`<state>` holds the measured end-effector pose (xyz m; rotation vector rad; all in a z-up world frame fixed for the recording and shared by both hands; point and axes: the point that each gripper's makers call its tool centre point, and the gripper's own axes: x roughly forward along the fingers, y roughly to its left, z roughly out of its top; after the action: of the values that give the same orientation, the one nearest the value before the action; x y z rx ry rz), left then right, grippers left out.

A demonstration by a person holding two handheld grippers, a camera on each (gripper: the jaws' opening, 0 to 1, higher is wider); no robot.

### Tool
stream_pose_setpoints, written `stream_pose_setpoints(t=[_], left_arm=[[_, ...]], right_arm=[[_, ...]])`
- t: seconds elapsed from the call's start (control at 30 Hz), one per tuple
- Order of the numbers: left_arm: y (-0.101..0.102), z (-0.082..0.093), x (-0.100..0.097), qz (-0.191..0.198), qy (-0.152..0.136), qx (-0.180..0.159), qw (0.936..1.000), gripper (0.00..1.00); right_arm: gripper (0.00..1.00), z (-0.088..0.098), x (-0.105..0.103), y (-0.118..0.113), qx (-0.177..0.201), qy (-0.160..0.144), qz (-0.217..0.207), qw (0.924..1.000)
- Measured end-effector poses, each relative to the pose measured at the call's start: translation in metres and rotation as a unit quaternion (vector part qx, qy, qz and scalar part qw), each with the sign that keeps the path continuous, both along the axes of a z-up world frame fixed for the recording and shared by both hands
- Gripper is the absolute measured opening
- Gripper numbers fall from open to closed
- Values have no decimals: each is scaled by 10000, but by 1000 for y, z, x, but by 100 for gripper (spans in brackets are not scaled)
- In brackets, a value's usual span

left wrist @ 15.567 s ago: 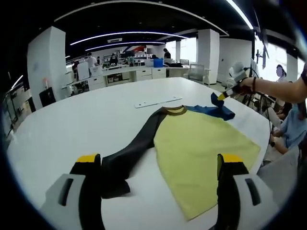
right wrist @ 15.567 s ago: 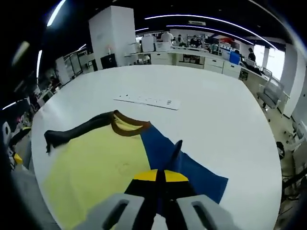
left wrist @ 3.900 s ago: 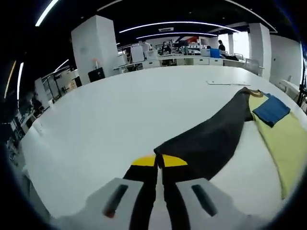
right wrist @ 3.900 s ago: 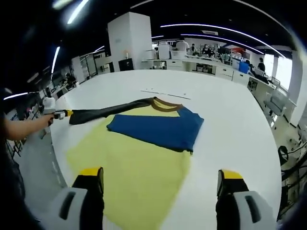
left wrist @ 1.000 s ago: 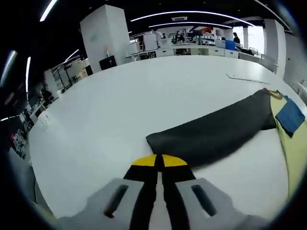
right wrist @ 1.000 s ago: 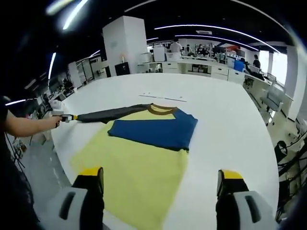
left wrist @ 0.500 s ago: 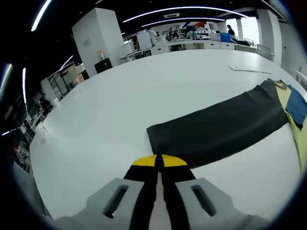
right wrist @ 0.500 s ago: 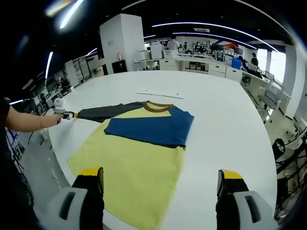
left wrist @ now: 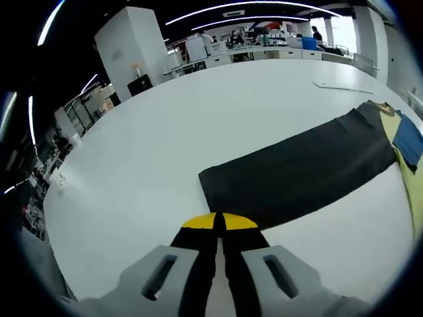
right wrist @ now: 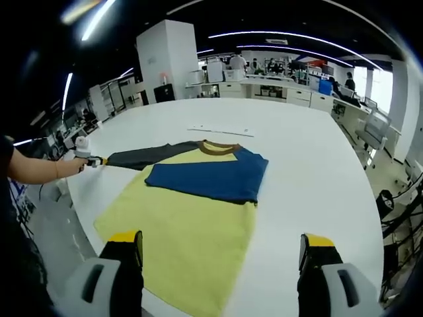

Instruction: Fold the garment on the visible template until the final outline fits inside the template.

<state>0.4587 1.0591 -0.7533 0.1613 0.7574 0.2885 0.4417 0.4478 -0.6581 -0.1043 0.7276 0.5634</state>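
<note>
the white counter (right wrist: 310, 152) spans both views. the yellow garment (right wrist: 192, 218) lies centre-left in the right gripper view, its blue sleeve (right wrist: 208, 177) folded across. the dark sleeve (left wrist: 304, 168) stretches right, grasped by the clenched left tongs (left wrist: 219, 224). right tongs (right wrist: 221, 254) released.

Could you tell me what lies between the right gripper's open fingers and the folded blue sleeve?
In the right gripper view, only the shirt's yellow body lies between the right gripper and the blue sleeve, spread flat on the white table.
</note>
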Motion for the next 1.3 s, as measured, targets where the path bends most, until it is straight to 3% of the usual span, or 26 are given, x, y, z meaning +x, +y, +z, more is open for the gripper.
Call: stream_pose_setpoints(t=[0.3, 0.53, 0.63, 1.3], left_arm=[[-6, 3, -15, 227, -114, -245, 9994, 0], [-8, 18, -10, 230, -274, -200, 9992, 0], [-13, 26, -6, 448, -527, -543, 9961, 0], [-50, 73, 10, -119, -912, -524, 9944, 0]], right_arm=[[100, 4, -4, 2, 68, -74, 80, 9999], [100, 6, -6, 2, 71, -113, 146, 9998], [100, 7, -5, 1, 88, -138, 146, 9998], [100, 8, -10, 11, 229, -168, 360, 9989]])
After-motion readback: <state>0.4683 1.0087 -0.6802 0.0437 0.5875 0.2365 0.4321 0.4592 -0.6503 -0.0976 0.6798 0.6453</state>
